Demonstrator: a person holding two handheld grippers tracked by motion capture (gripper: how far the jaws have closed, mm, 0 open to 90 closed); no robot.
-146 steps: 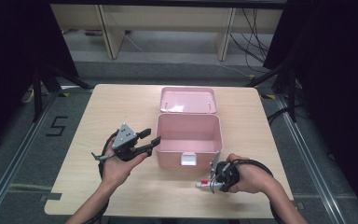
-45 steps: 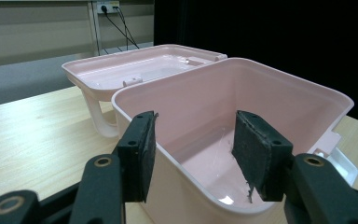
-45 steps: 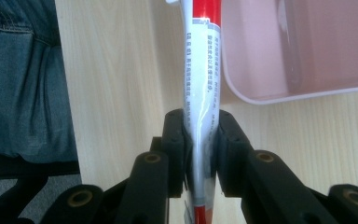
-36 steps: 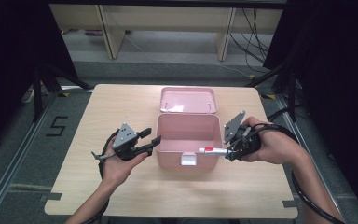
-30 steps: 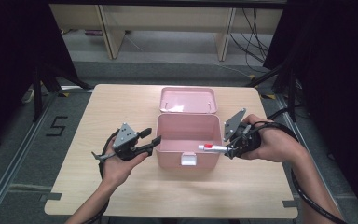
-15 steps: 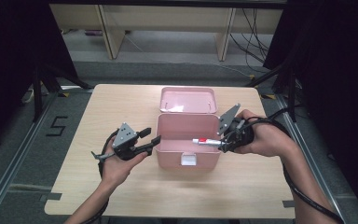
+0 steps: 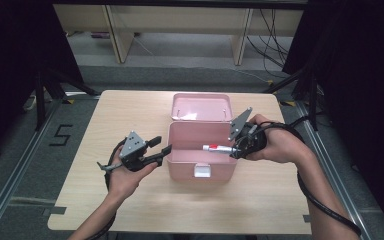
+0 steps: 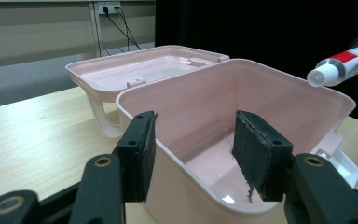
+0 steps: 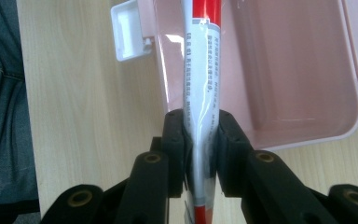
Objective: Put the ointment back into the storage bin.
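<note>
On the light wooden table [image 7: 130, 110] a pink box [image 7: 198, 172] stands near the middle with its lid [image 7: 200, 106] thrown back flat behind it; bare wood runs wide to the left of the box and along the near edge, with a narrower strip on the right. Dark floor and metal rails border the table on both sides, and shelf legs stand beyond its far edge.

At the box's left wall the left gripper [image 7: 161, 146] is held level, its jaws apart. In the left gripper view one pad sits outside the near wall and the other over the inside, so the jaws straddle the rim; whether either pad touches the wall cannot be told. The box floor looks bare where it shows, though the jaws cover part of it.

Over the right end of the box the right gripper [image 7: 236, 149] has its jaws clamped on a white and red tube [image 7: 218, 148], which hangs level above the open cavity, cap toward the left gripper. In the right gripper view the tube's tail is cut off at the bottom edge, its cap at the top, and the print on it is too fine to read
</note>
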